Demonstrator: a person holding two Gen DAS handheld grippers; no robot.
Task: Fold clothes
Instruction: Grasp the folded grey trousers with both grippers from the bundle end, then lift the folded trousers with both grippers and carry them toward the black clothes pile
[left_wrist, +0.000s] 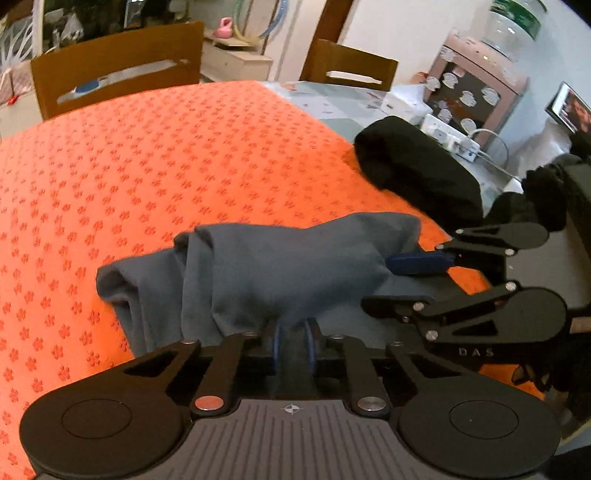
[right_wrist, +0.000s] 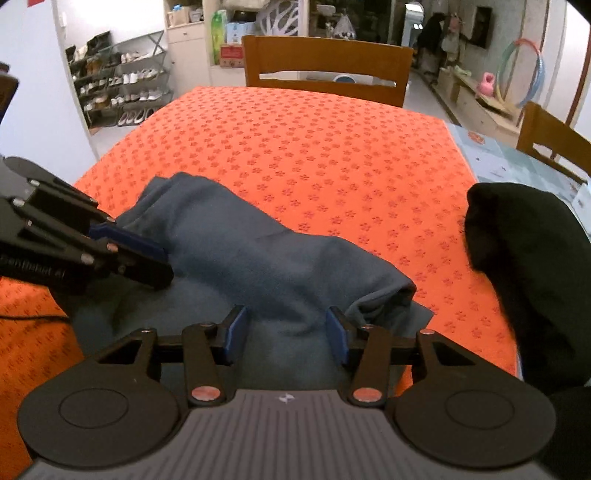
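Note:
A grey-blue garment (left_wrist: 280, 273) (right_wrist: 258, 258) lies bunched in thick folds on the orange flower-patterned tablecloth (left_wrist: 147, 166) (right_wrist: 314, 147), near the table's front edge. My left gripper (left_wrist: 294, 343) pinches a fold of it between its narrow blue pads; in the right wrist view that gripper (right_wrist: 162, 262) comes in from the left onto the garment's left end. My right gripper (right_wrist: 286, 332) stands about half open over the garment's right end. Cloth lies between its fingers, and the inner faces of the pads still show. In the left wrist view the right gripper (left_wrist: 402, 284) reaches in from the right.
A black garment (left_wrist: 417, 170) (right_wrist: 528, 266) lies rolled at the tablecloth's right edge. Beyond it sit a white power strip (left_wrist: 450, 136) with a cable and a tissue pack. Wooden chairs (left_wrist: 114, 66) (right_wrist: 328, 66) stand along the far side. A shoe rack (right_wrist: 118, 85) stands far left.

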